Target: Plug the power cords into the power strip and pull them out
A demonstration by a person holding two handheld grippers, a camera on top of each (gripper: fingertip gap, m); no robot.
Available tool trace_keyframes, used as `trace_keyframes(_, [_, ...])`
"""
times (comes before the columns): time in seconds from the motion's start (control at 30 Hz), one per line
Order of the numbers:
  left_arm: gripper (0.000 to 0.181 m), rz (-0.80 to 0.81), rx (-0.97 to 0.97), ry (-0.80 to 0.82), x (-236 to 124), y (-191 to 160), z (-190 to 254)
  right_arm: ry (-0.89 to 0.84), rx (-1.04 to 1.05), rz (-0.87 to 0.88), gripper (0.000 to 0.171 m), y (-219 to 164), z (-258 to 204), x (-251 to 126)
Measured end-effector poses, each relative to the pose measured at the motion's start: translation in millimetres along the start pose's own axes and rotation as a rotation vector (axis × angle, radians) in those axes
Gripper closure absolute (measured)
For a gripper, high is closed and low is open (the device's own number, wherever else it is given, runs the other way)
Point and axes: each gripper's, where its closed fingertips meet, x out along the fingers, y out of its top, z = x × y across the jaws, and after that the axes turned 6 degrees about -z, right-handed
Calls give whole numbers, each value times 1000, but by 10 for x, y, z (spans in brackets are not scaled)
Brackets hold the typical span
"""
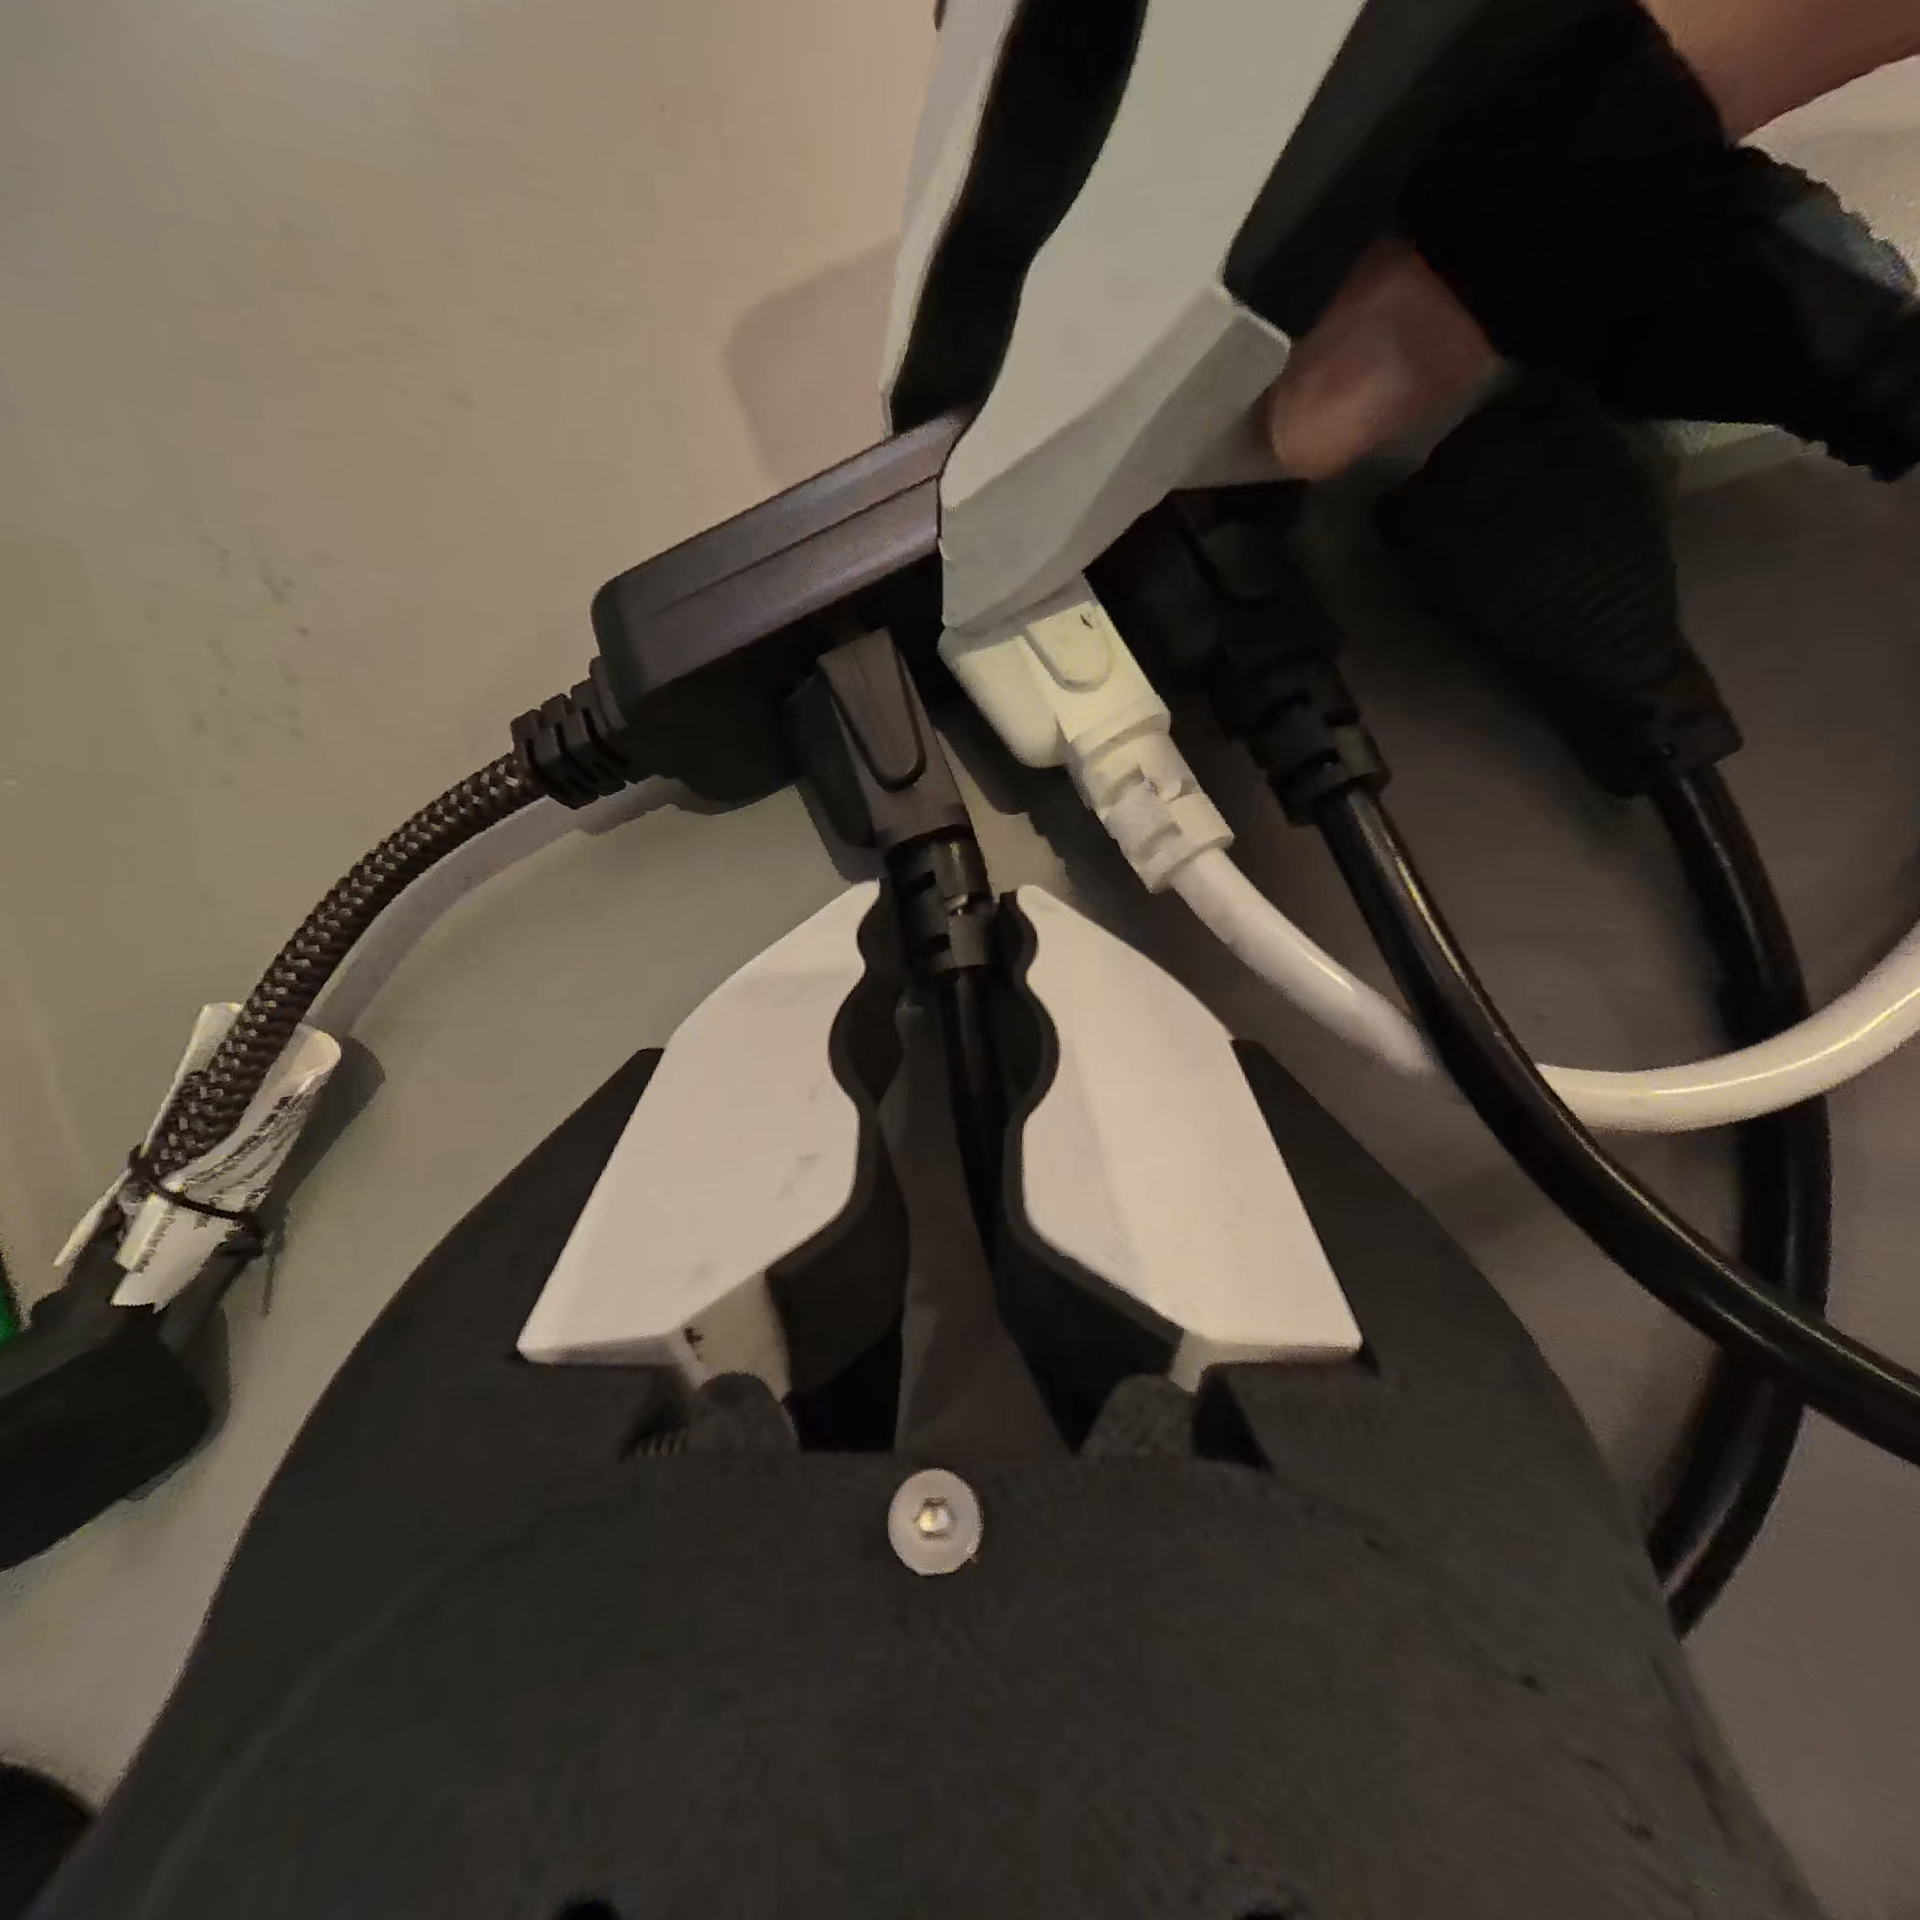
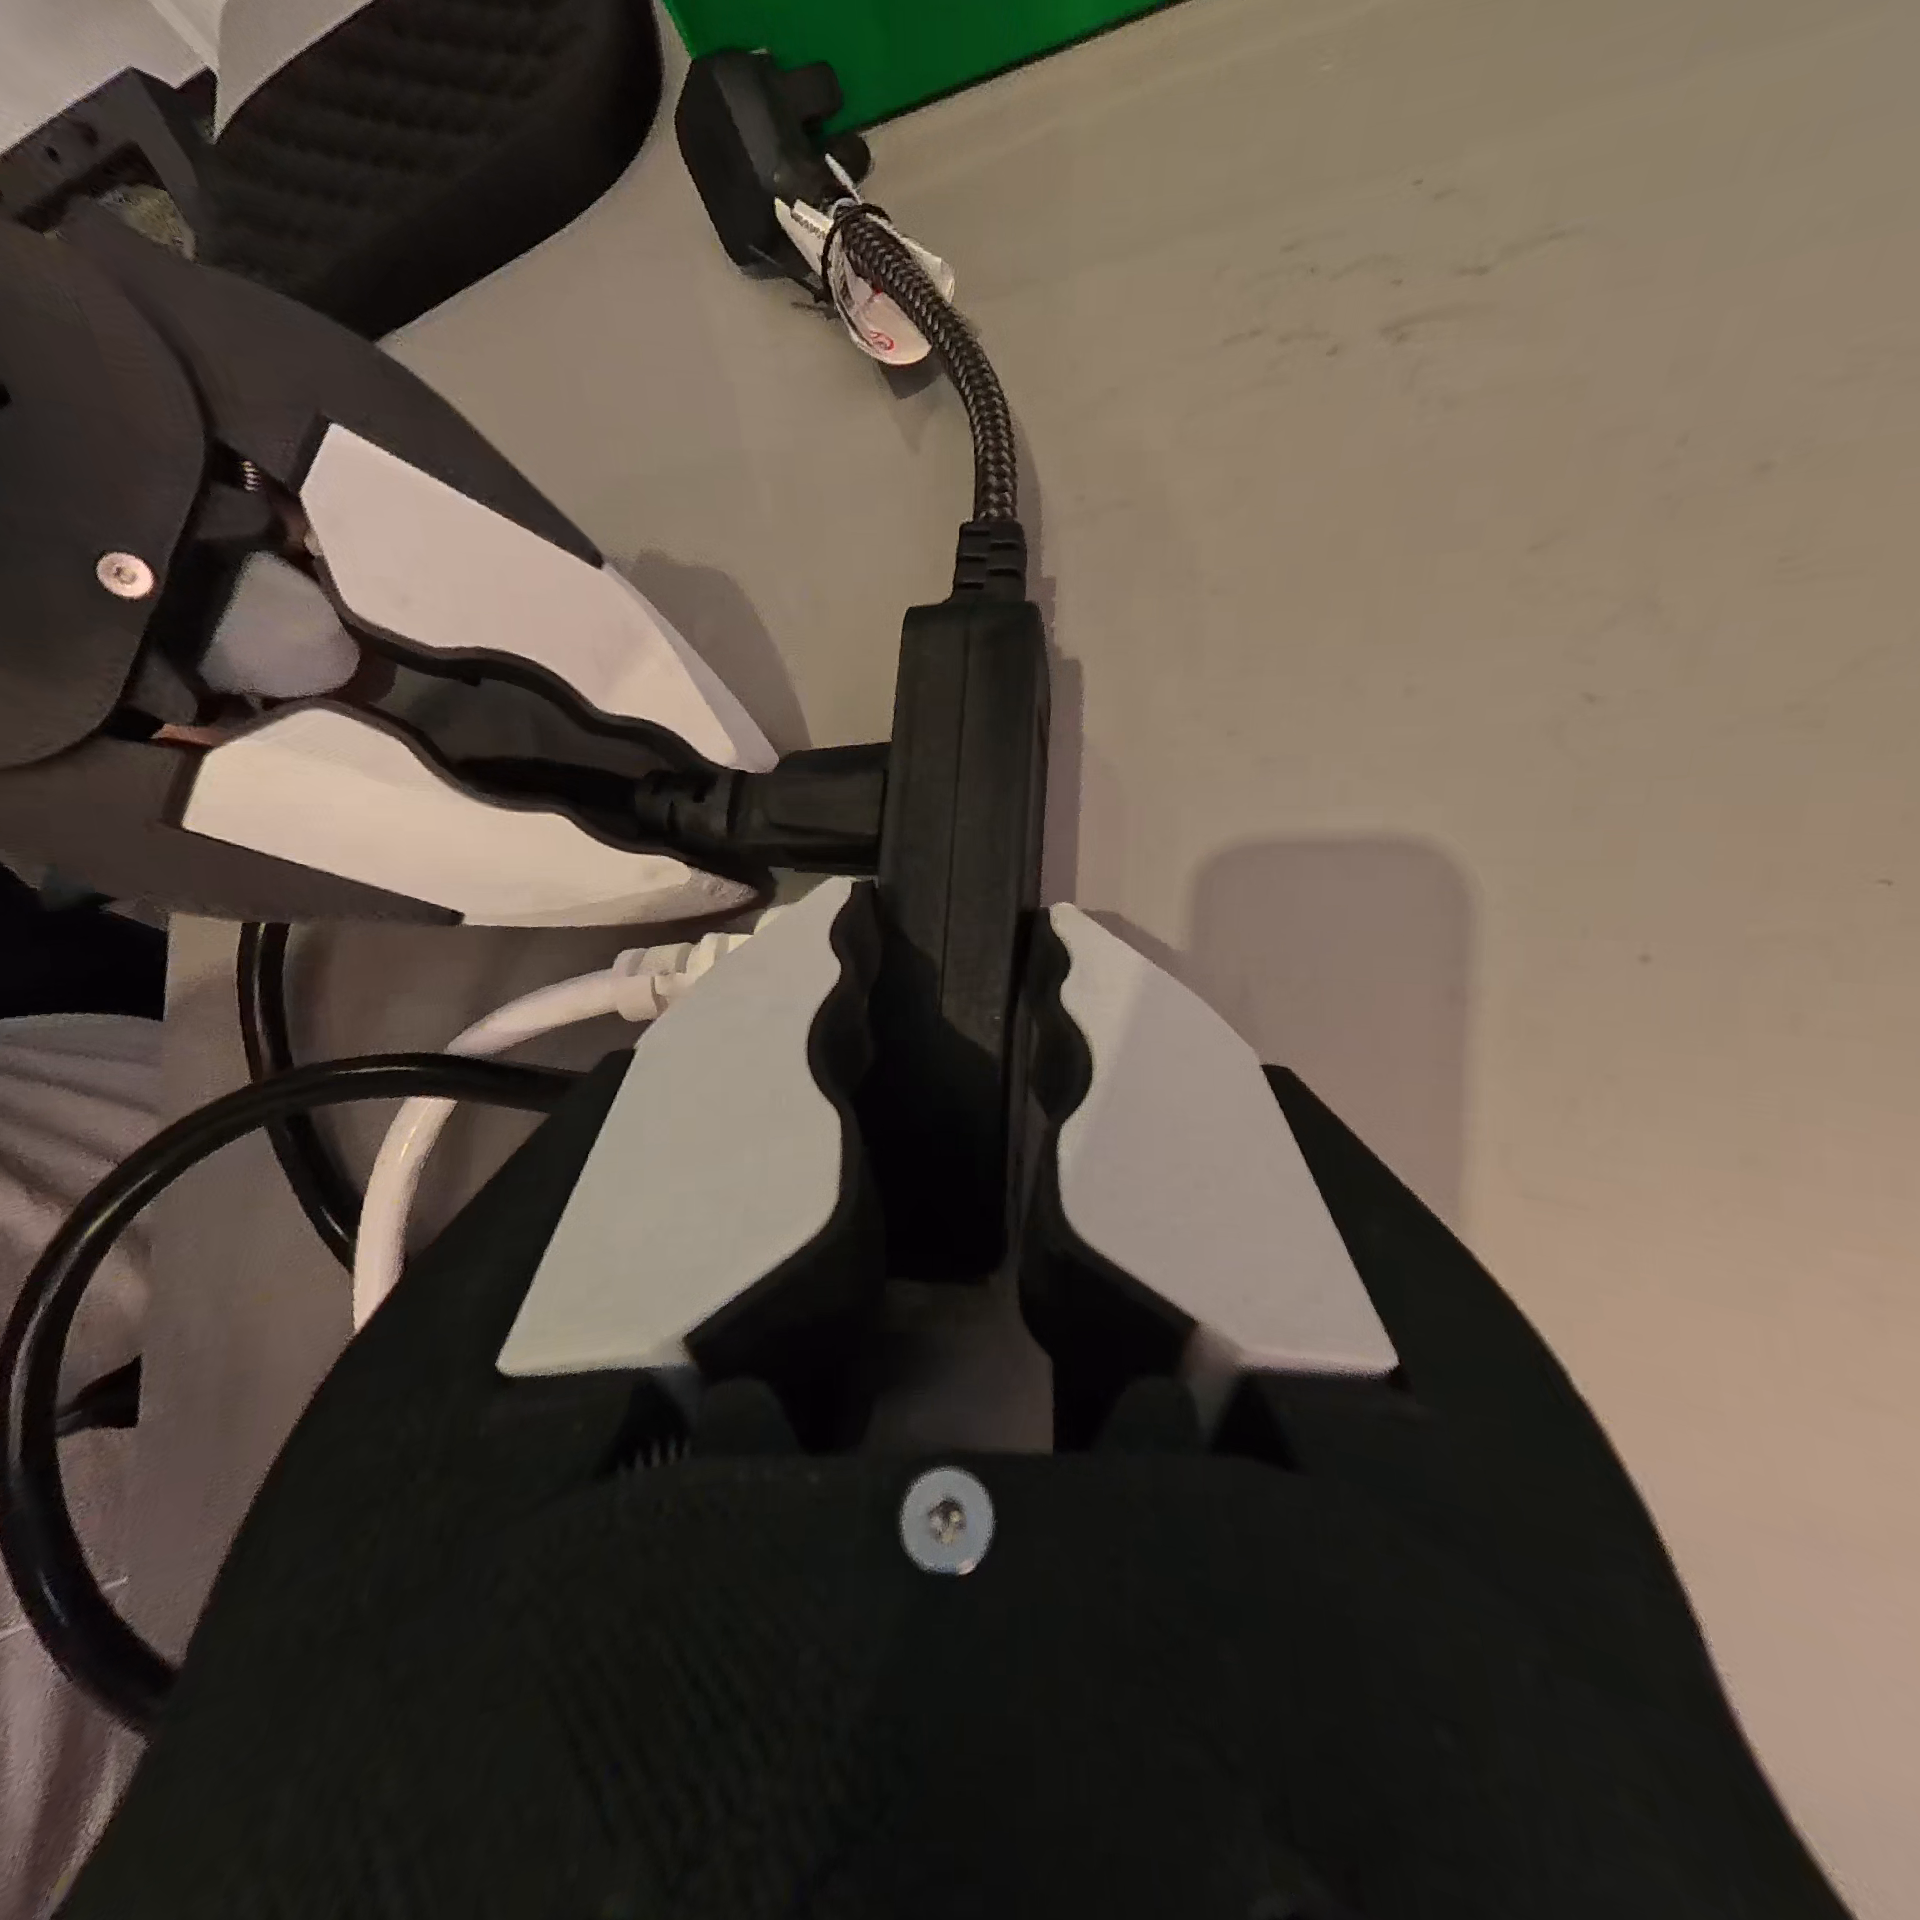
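Observation:
A black power strip [image 1: 769, 582] with a braided cord [image 1: 343, 956] is held on edge above the table. My right gripper [image 2: 951, 914] is shut on the strip's body [image 2: 966, 748]; it also shows in the left wrist view [image 1: 930, 509]. A black plug [image 1: 868, 727] sits in a strip socket. My left gripper [image 1: 940, 904] is shut on this plug's strain relief and cord, right behind the plug [image 2: 821, 810]. A white plug [image 1: 1081, 696] and another black plug [image 1: 1278, 686] sit in sockets beside it.
The white cord [image 2: 416, 1143] and black cords [image 2: 312, 1081] loop over the beige table [image 2: 1455, 520] on the left. The strip's own black plug [image 2: 748, 156] lies by a green object [image 2: 935, 52] at the far edge. A gloved hand [image 1: 1558, 260] holds the right gripper. There is about 6 cm between the tips of the two grippers. Between my left fingertips and the green object [image 2: 935, 52] there is roughly 20 cm.

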Motion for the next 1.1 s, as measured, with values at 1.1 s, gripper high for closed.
trace_keyframes(1.1, [146,109,8,211,-176,323,-173,-91,47,10,139,59,10,32])
